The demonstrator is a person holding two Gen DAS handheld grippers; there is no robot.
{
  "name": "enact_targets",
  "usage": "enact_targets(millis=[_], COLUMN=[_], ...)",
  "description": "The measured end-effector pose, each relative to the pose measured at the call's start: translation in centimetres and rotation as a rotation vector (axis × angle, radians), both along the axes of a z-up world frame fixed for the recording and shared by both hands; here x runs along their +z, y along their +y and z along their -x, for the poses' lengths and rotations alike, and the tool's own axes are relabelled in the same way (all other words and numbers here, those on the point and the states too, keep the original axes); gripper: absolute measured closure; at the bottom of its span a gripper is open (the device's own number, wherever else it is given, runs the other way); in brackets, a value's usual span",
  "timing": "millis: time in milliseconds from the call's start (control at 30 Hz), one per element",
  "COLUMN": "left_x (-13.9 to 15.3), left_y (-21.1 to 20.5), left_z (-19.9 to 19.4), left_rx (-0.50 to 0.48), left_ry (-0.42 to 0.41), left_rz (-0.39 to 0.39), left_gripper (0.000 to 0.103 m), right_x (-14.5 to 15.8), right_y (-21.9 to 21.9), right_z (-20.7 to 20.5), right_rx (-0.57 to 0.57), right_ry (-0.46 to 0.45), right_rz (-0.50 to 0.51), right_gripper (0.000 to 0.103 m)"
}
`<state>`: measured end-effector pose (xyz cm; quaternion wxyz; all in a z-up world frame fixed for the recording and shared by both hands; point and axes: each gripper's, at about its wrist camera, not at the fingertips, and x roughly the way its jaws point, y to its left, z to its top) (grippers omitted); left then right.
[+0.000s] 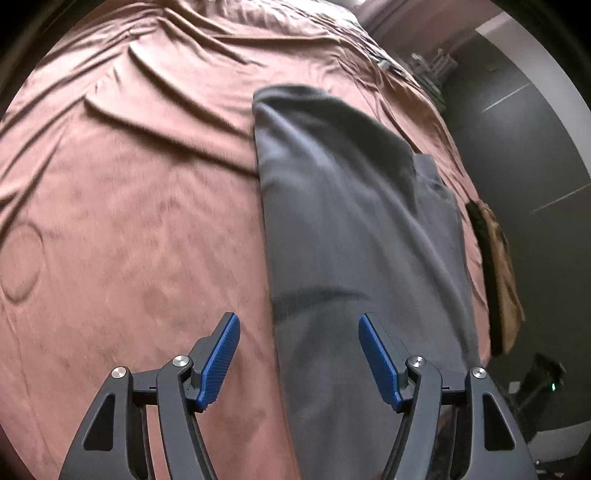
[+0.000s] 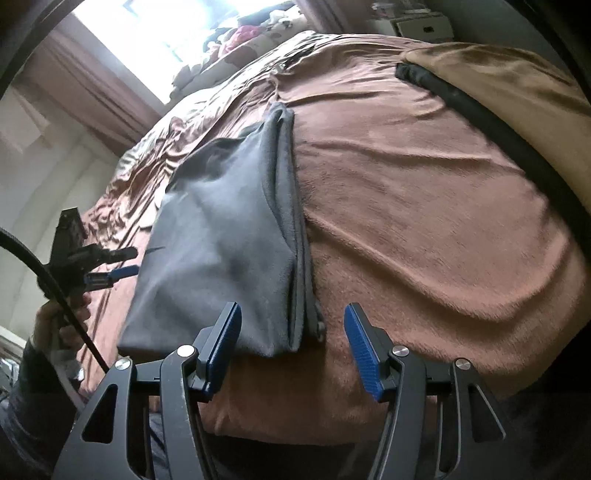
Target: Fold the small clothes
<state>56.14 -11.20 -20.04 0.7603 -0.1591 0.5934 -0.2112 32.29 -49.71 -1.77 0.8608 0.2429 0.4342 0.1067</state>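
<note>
Here, my left hand-held gripper (image 1: 299, 354) and right hand-held gripper (image 2: 293, 350) both gape empty; grey garment (image 1: 354, 229) folded long, bare brown bedspread (image 1: 129, 221) at 9 o'clock, window (image 2: 177, 26) at 11.

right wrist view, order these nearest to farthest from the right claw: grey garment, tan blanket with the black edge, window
1. The grey garment, folded on the bed; its near edge lies just ahead of the open right claw, mostly to the left.
2. The tan blanket, farther off at the upper right of the bed.
3. The window, past the far end of the bed, upper left.
</note>
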Motion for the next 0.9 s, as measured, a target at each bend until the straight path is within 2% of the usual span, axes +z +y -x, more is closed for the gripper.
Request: enact_targets(millis=[67,200,300,367,433,567,600,633,667,700,733,767,900], left_x=[-0.1,-0.1,-0.4,-0.7,-1.1,-1.9,-2.0,-2.3,-2.5,-2.8,-3.0,-3.0,-1.5], left_y=[0.1,0.2,0.2,0.1,-0.1,-0.2,-0.1,-0.2,-0.2,-0.1,0.0,0.0,1.2], left_z=[0.9,2.4,3.4,4.2,5.0,6.1,6.4,6.7,6.9,7.1,7.2,7.3,7.9], left_rx=[-0.01,-0.03,-0.041,-0.049,-0.058,-0.057,-0.054,-0.051,-0.049,-0.039,-0.03,-0.027,-0.016], left_ry=[0.017,0.036,0.073,0.098,0.124,0.151,0.157,0.164,0.169,0.174,0.176,0.177,0.152], left_rz=[0.027,0.063,0.077,0.083,0.092,0.078,0.09,0.102,0.109,0.118,0.129,0.142,0.159], left_gripper=[0.035,0.042,0.051,0.057,0.061,0.061,0.063,0.069,0.074,0.082,0.092,0.093,0.096], right_x=[-0.2,-0.7,-1.4,-1.5,-1.6,-2.1,-2.2,-2.4,-2.4,-2.4,-2.4,-2.4,-1.9], right_y=[0.0,0.2,0.3,0.4,0.6,0.8,1.0,1.2,1.3,1.3,1.3,1.4,2.0], right_z=[-0.8,-2.1,-3.1,-3.5,-3.7,-4.4,-4.5,-4.8,-4.9,-5.0,-5.3,-5.4,-5.5], right_rx=[0.009,0.019,0.018,0.024,0.033,0.04,0.047,0.06,0.064,0.067,0.065,0.065,0.06], right_ry=[0.004,0.015,0.036,0.043,0.049,0.063,0.065,0.066,0.066,0.073,0.082,0.089,0.101], right_rz=[-0.011,-0.029,-0.035,-0.048,-0.058,-0.058,-0.056,-0.049,-0.046,-0.048,-0.056,-0.067,-0.07], right_gripper=[0.053,0.057,0.057,0.062,0.062,0.062,0.062,0.062,0.067,0.07,0.077,0.083,0.088])
